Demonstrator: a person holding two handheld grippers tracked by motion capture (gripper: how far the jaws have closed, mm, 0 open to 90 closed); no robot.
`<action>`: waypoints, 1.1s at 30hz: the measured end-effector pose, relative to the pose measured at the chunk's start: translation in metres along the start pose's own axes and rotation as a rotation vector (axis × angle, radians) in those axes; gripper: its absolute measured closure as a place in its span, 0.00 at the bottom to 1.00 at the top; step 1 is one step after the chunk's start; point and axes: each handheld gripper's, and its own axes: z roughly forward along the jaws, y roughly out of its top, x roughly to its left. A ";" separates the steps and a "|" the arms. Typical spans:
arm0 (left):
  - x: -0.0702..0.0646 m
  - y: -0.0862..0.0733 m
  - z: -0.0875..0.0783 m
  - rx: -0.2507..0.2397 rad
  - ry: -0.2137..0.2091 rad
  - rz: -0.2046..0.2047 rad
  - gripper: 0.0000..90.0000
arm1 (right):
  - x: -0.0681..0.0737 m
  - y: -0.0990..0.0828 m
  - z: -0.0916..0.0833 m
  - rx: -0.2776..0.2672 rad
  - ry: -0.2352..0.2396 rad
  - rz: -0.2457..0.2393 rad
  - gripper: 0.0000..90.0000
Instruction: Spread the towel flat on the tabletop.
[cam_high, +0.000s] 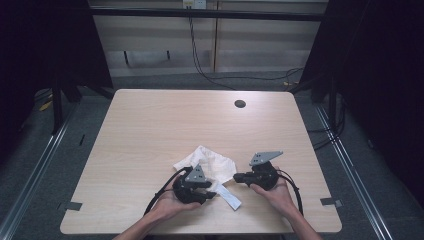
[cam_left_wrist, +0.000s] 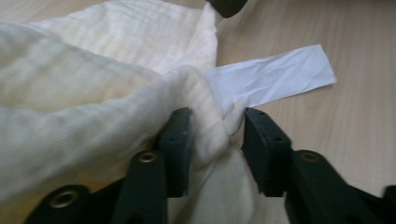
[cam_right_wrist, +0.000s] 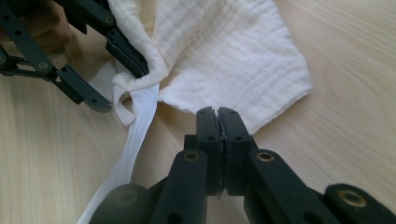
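A crumpled cream cloth (cam_high: 211, 162) lies near the table's front, with a white paper-like strip (cam_high: 229, 198) running from under its near corner. My left gripper (cam_high: 212, 192) has its jaws apart around a bunched fold of the cloth (cam_left_wrist: 93, 93). The fold rests against the left pad (cam_left_wrist: 180, 140), and the strip (cam_left_wrist: 275, 77) lies just beyond. My right gripper (cam_right_wrist: 217, 114) is shut with nothing in it, its tips at the hem of the cloth (cam_right_wrist: 224, 51). The right gripper view also takes in the left gripper (cam_right_wrist: 121, 88) and the strip (cam_right_wrist: 135, 140).
The pale wooden table (cam_high: 150, 125) has a round cable hole (cam_high: 240, 104) at the back right. Bare wood stretches behind and to both sides of the cloth. Black frame posts and floor cables stand beyond the table's edges.
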 end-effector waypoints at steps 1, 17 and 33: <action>0.000 0.000 -0.001 0.007 0.014 0.007 0.78 | 0.000 0.000 0.000 0.002 0.001 0.001 0.98; 0.015 -0.002 -0.030 -0.121 -0.109 -0.131 0.90 | -0.002 0.002 -0.013 -0.052 -0.015 0.013 0.98; 0.027 -0.008 -0.071 -0.171 -0.130 -0.165 0.94 | 0.002 0.011 -0.032 -0.101 -0.013 0.013 0.98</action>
